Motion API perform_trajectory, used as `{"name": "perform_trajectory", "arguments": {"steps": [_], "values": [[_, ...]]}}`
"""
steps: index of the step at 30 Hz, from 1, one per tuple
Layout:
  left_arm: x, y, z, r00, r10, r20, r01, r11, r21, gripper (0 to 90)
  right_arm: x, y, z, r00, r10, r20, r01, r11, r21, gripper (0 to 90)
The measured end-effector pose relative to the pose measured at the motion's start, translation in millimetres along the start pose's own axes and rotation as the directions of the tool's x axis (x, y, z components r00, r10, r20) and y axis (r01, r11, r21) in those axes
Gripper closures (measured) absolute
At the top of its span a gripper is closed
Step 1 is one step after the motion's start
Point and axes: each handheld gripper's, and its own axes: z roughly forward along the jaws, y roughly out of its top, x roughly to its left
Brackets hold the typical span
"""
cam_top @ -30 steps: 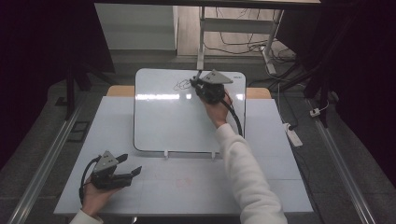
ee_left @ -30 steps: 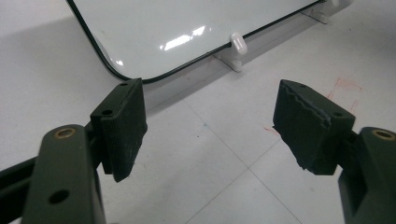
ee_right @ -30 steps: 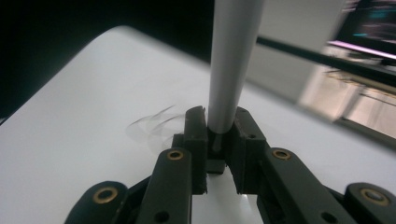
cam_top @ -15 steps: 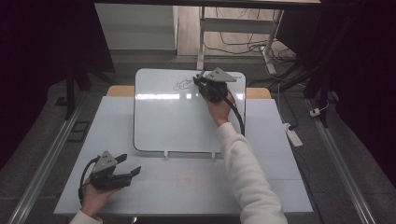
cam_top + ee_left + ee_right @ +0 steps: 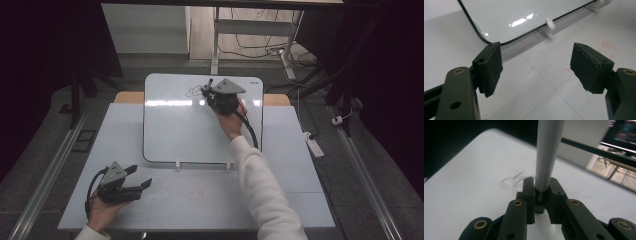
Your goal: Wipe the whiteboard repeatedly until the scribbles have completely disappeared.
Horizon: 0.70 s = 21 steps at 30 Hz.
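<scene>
A whiteboard [image 5: 190, 130] lies on the white table [image 5: 210, 200], tilted up on small white feet [image 5: 177, 164]. My right gripper [image 5: 210, 92] reaches to the board's top edge and is shut on a grey marker [image 5: 546, 152]. The marker stands up between the jaws [image 5: 541, 190], its tip at a black scribble [image 5: 511, 181] on the board. The scribble [image 5: 192, 91] lies just left of the gripper. At the table's near left my left gripper [image 5: 141, 176] rests in a hand, open, with nothing between its pads [image 5: 536, 67]. It points toward the board's near corner [image 5: 486, 37].
Faint red marks [image 5: 607, 46] stain the table near the board's front edge. A white power strip [image 5: 312, 145] lies on the floor to the right. Metal rails run along both sides of the table, and a desk frame with cables [image 5: 250, 45] stands behind.
The right gripper with the marker has shifted slightly by the scribble at the board's top. The left gripper has not moved.
</scene>
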Motion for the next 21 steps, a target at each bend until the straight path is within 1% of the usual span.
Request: {"name": "perform_trajectory", "arguments": {"steps": [1, 2, 3, 4, 6, 8, 9, 10, 11, 12, 13, 14, 15, 16, 18, 19, 20, 21], "values": [[-0.6, 0.1, -0.7, 1.0000, -0.001, 0.000, 0.001, 1.0000, -0.003, 26.3, -7.7, 3.1, 0.4, 0.9990, 0.035, 0.026, -0.035, 0.9993, -0.017, 78.2], [-0.4, 0.3, -1.3, 1.0000, -0.002, -0.001, 0.002, 1.0000, -0.006, 26.4, -14.3, 5.4, 1.3, 0.9962, 0.080, 0.036, -0.078, 0.9963, -0.034, 78.3], [0.1, 0.3, -1.8, 1.0000, -0.005, -0.002, 0.005, 1.0000, -0.009, 26.4, -17.2, 6.7, 3.2, 0.9932, 0.112, 0.031, -0.111, 0.9929, -0.043, 78.3], [1.0, 0.1, -2.0, 1.0000, -0.007, -0.003, 0.007, 0.9999, -0.009, 26.3, -15.4, 6.8, 5.2, 0.9939, 0.106, 0.033, -0.104, 0.9936, -0.043, 78.2], [3.0, -0.5, -1.2, 0.9999, -0.013, -0.005, 0.013, 0.9999, -0.006, 26.4, -3.4, 5.5, 10.0, 0.9978, 0.062, -0.023, -0.062, 0.9978, -0.021, 78.3], [3.8, -0.8, 0.1, 0.9999, -0.014, -0.003, 0.014, 0.9999, -0.002, 26.4, 8.2, 4.8, 13.9, 0.9967, 0.019, -0.079, -0.019, 0.9998, 0.002, 78.3], [3.4, -0.8, 0.2, 0.9999, -0.013, -0.003, 0.013, 0.9999, -0.001, 26.4, 9.4, 5.5, 14.7, 0.9972, 0.001, -0.074, 0.000, 1.0000, 0.008, 78.3], [2.4, -0.8, -0.3, 0.9999, -0.012, -0.002, 0.012, 0.9999, -0.001, 26.4, 7.4, 6.4, 15.0, 0.9976, -0.005, -0.069, 0.006, 0.9999, 0.008, 78.3], [1.8, -0.7, -1.0, 0.9999, -0.011, -0.003, 0.011, 0.9999, -0.004, 26.4, 0.9, 8.0, 14.1, 0.9994, 0.015, -0.032, -0.015, 0.9998, -0.009, 78.4], [1.4, -0.7, -1.5, 0.9999, -0.012, -0.004, 0.012, 0.9999, -0.007, 26.4, -6.3, 9.1, 12.9, 0.9987, 0.052, -0.004, -0.052, 0.9983, -0.027, 78.3], [1.5, -0.6, -1.8, 0.9999, -0.012, -0.003, 0.012, 0.9999, -0.008, 26.4, -11.8, 10.0, 11.8, 0.9966, 0.081, 0.016, -0.080, 0.9959, -0.042, 78.3], [1.9, -0.6, -1.9, 0.9999, -0.012, -0.005, 0.012, 0.9999, -0.009, 26.3, -13.7, 10.2, 11.6, 0.9957, 0.091, 0.017, -0.090, 0.9949, -0.045, 78.3], [2.4, -0.6, -1.7, 0.9999, -0.013, -0.006, 0.013, 0.9999, -0.008, 26.4, -10.7, 9.8, 12.0, 0.9967, 0.078, 0.019, -0.078, 0.9962, -0.040, 78.3], [2.9, -0.7, -1.2, 0.9999, -0.015, -0.006, 0.015, 0.9999, -0.006, 26.4, -5.2, 9.4, 12.9, 0.9985, 0.054, -0.002, -0.054, 0.9982, -0.024, 78.3], [3.5, -0.6, 0.2, 0.9999, -0.015, -0.005, 0.015, 0.9999, -0.003, 26.4, 8.7, 7.8, 15.8, 0.9980, 0.009, -0.063, -0.008, 0.9999, 0.006, 78.3], [3.0, -0.5, 0.5, 0.9999, -0.014, -0.005, 0.014, 0.9999, -0.001, 26.4, 14.0, 7.8, 17.0, 0.9970, -0.022, -0.074, 0.023, 0.9996, 0.017, 78.3], [2.2, -0.6, 0.3, 0.9999, -0.013, -0.005, 0.013, 0.9999, -0.001, 26.3, 15.4, 8.6, 17.7, 0.9969, -0.038, -0.069, 0.040, 0.9990, 0.020, 78.3], [1.7, -0.6, -0.3, 0.9999, -0.011, -0.005, 0.011, 0.9999, -0.002, 26.4, 12.8, 9.2, 18.1, 0.9980, -0.024, -0.059, 0.024, 0.9997, 0.009, 78.3]]}}
